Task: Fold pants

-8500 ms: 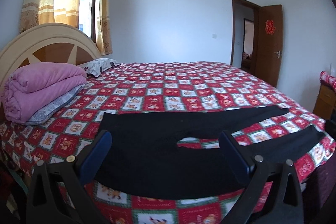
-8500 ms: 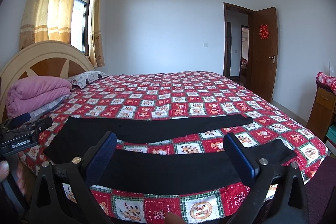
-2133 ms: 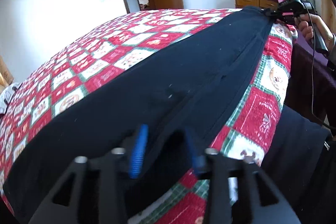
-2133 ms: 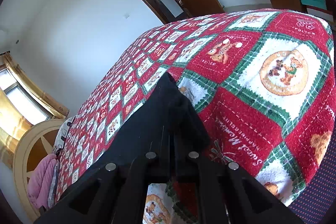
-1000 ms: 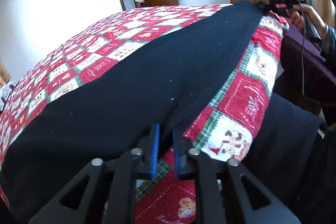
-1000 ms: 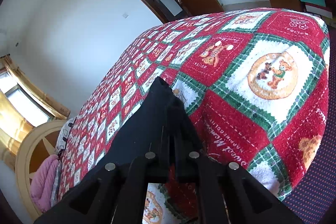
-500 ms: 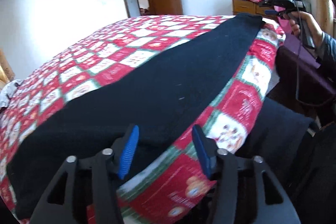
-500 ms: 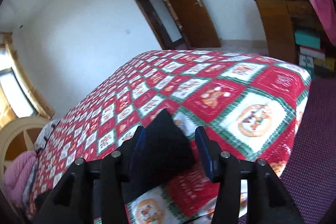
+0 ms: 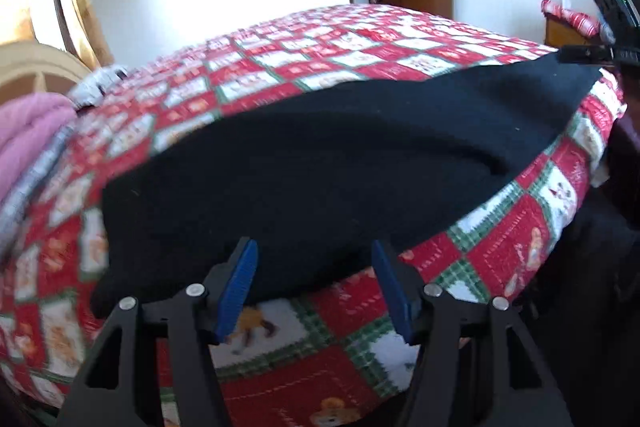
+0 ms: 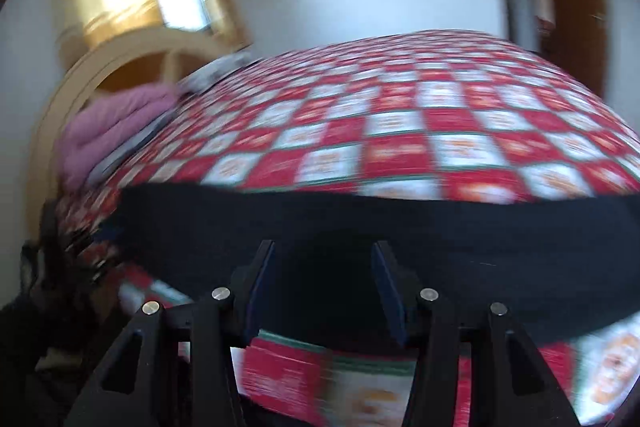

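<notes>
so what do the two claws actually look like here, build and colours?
Both look alike: the left claw and right claw each have black angular frames with triangular cut-outs, silver round bolts at the joints, and two flat fingers faced with blue ribbed pads. No cables or markings are visible.

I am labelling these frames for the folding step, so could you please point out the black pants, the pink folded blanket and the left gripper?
black pants [image 9: 320,163], left wrist view, middle of the dark cloth.
pink folded blanket [image 10: 116,123], right wrist view, its rolled side.
left gripper [image 9: 314,281], left wrist view, midway between the blue-padded fingertips.
</notes>
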Available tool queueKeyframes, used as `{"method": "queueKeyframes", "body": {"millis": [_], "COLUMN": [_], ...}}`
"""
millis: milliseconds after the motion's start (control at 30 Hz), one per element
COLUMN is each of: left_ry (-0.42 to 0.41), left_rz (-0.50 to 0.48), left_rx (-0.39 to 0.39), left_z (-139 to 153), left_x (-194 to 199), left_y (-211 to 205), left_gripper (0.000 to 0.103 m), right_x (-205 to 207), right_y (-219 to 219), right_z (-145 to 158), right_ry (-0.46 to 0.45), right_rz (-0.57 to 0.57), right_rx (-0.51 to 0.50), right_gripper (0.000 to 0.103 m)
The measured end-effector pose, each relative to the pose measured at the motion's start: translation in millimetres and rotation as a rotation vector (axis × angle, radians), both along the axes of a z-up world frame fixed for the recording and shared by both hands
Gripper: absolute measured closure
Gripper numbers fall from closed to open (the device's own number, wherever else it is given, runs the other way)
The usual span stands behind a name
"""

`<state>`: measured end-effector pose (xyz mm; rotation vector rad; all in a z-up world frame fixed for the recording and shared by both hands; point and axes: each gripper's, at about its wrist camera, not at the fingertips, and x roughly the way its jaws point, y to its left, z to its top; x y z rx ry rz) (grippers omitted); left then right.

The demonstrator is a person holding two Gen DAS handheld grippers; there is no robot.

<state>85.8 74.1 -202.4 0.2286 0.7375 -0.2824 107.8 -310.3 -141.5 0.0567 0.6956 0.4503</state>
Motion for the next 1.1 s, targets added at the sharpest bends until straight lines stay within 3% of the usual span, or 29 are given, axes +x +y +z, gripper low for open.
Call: {"method": "queueKeyframes", "body": {"millis": [200,300,400,567,633,733,767,833,1000,1100], "left_ry": [-0.063,-0.078,-0.078,-0.058,-0.056,-0.026,-0.02,-0.017,-0.019,-0.028], "left_rz": [-0.048,-0.071,-0.103,-0.116,-0.103,-0.091,-0.093,-0.095,-0.13,-0.169], "left_rx": [0.096,0.114,0.137,0.08,0.063,-0.009,-0.022,-0.027,-0.02,0.055], "left_z": [-9,-8,-10,-11,-10,-6,-5,-6,0,0], "left_x": [3,3,5,5,6,9,10,9,0,-10], "left_y": [-24,-29,-34,-29,-26,-18,-15,-13,-11,-14], "left_gripper": [0.041,0.041,0.049,0.062,0.077,0.094,0.095,0.097,0.097,0.097], "right_x": [-3,-13,-23,-27,-19,-8,-7,-4,-3,-4], "right_y": [107,139,156,152,146,140,138,136,132,129], "right_z": [-26,-43,-56,-69,-74,-80,-80,-78,-71,-68], "right_ry": [-0.009,-0.004,-0.027,-0.05,-0.033,-0.001,0.006,0.012,0.013,0.014], "right_rz": [0.241,0.326,0.375,0.35,0.327,0.296,0.292,0.285,0.281,0.284], "right_rx": [-0.112,-0.159,-0.237,-0.312,-0.312,-0.314,-0.305,-0.296,-0.283,-0.291], "right_gripper": [0.052,0.052,0.052,0.053,0.069,0.081,0.083,0.098,0.102,0.102]}}
